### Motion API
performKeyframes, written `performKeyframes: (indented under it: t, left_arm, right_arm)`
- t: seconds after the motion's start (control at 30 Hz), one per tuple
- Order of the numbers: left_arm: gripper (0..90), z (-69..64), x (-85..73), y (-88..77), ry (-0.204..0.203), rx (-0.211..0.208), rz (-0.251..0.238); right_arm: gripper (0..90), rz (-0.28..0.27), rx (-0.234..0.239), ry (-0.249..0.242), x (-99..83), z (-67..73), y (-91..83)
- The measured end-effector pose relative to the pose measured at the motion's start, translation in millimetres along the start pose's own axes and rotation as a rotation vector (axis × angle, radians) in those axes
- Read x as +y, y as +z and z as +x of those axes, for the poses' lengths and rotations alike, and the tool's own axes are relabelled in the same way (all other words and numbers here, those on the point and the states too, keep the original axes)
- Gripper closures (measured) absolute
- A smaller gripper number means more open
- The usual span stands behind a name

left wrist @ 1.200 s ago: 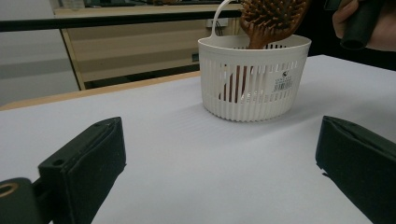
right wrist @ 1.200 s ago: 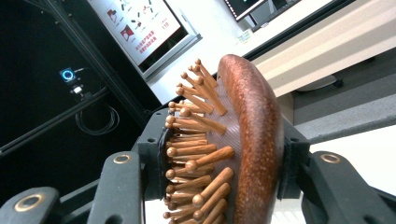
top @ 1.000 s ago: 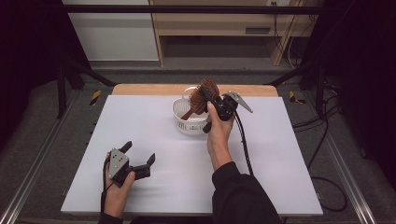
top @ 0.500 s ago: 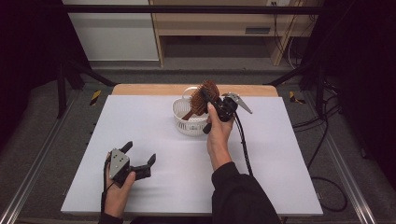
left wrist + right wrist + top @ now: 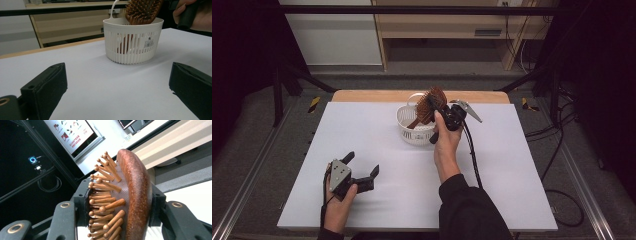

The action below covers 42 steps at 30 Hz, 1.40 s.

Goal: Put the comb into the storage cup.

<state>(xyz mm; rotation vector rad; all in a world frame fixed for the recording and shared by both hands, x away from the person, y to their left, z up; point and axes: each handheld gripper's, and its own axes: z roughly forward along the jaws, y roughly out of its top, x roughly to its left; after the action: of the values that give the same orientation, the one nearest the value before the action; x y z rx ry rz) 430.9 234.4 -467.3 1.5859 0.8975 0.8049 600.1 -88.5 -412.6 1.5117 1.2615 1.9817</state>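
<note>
My left gripper [image 5: 360,170] is matt black plastic with a grey three-cornered plate on top, dotted with small fastenings. Its two jaws are thick black blocks with flat, slightly fuzzy pads [image 5: 53,82], and a brass-ringed hole sits at the base of one. A thin black cable trails from its body back along my bare forearm, which ends in my left hand [image 5: 338,206]. My right gripper [image 5: 438,104] is the same black build, its own grey plate jutting off to one side; brass-rimmed screw holes mark each jaw arm. A thicker black cable hangs from it beside my dark long sleeve [image 5: 467,210], above which is my right hand [image 5: 446,145].
</note>
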Motion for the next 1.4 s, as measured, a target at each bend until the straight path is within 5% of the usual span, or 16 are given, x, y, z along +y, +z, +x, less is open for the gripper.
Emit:
performKeyframes:
  t: [1.4]
  left_arm:
    - [1.6, -0.7, -0.3, 0.8, -0.001, -0.004, 0.005]
  right_arm:
    - [47.8, 0.051, 0.012, 0.004, 3.5, -15.9, -12.5]
